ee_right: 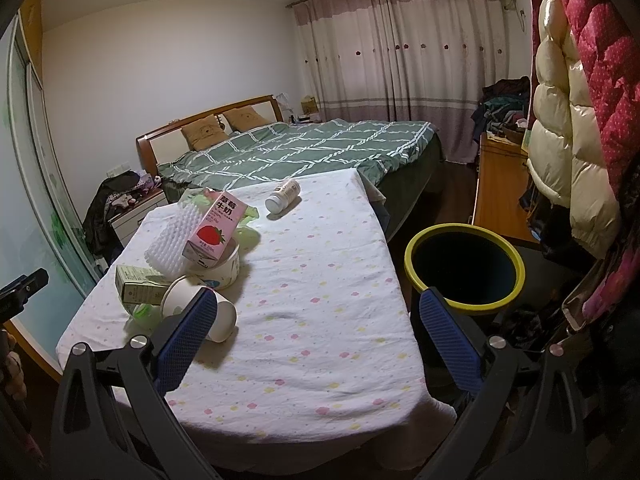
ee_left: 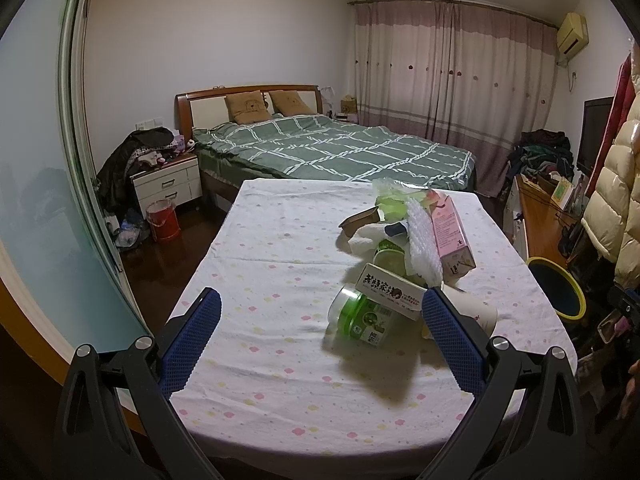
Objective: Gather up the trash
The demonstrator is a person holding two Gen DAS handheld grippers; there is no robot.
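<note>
A pile of trash lies on the table (ee_left: 280,264) with the flowered cloth: a green plastic jar (ee_left: 362,316), a small printed box (ee_left: 394,286), a pink strawberry milk carton (ee_left: 452,236) (ee_right: 214,226), white foam netting (ee_left: 420,240) (ee_right: 172,240), a paper cup (ee_right: 200,308) (ee_left: 476,310), a round tub (ee_right: 224,270). A small white bottle (ee_right: 283,196) lies apart, farther back. A dark bin with a yellow rim (ee_right: 464,268) (ee_left: 556,286) stands right of the table. My left gripper (ee_left: 320,304) is open above the table, the jar between its fingers' line. My right gripper (ee_right: 318,306) is open and empty.
A bed with a green checked cover (ee_left: 340,152) stands behind the table. A white nightstand (ee_left: 168,184) and a red bucket (ee_left: 162,220) are at the left. Hanging coats (ee_right: 572,140) and a wooden desk (ee_right: 500,196) crowd the right side.
</note>
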